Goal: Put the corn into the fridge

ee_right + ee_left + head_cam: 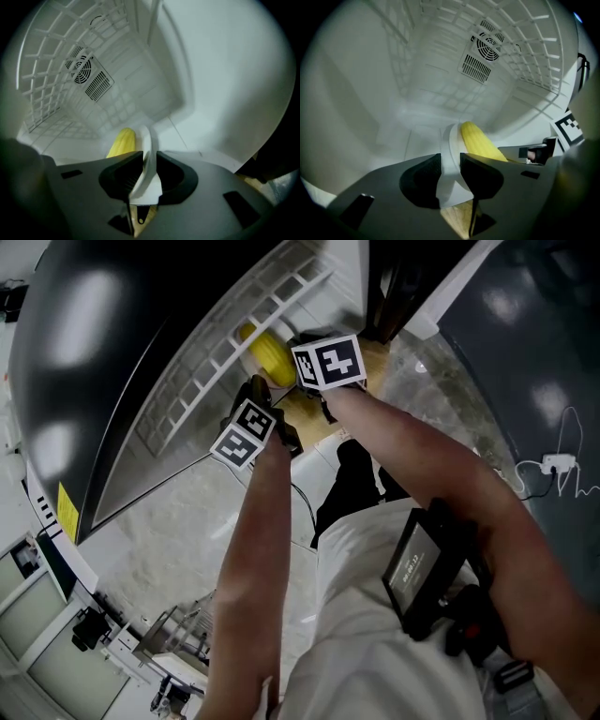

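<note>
A yellow corn cob (265, 352) lies on a white plate (451, 140) held at the mouth of the open fridge (417, 79). My left gripper (450, 161) is shut on the plate's near rim, with the corn (480, 144) just beyond its jaws. From the other side, my right gripper (149, 161) is also shut on the plate's rim (147, 176), and the corn (122, 142) shows to the left of the jaws. In the head view the left gripper (258, 395) and right gripper (300, 341) flank the corn under the wire shelf (234, 343).
The fridge's white interior has a round fan vent (487, 47) on its back wall and a wire shelf (47, 93) above. A dark fridge door (94, 381) stands at the left. Wooden floor (375, 357) shows below, and a dark panel (525, 334) stands at the right.
</note>
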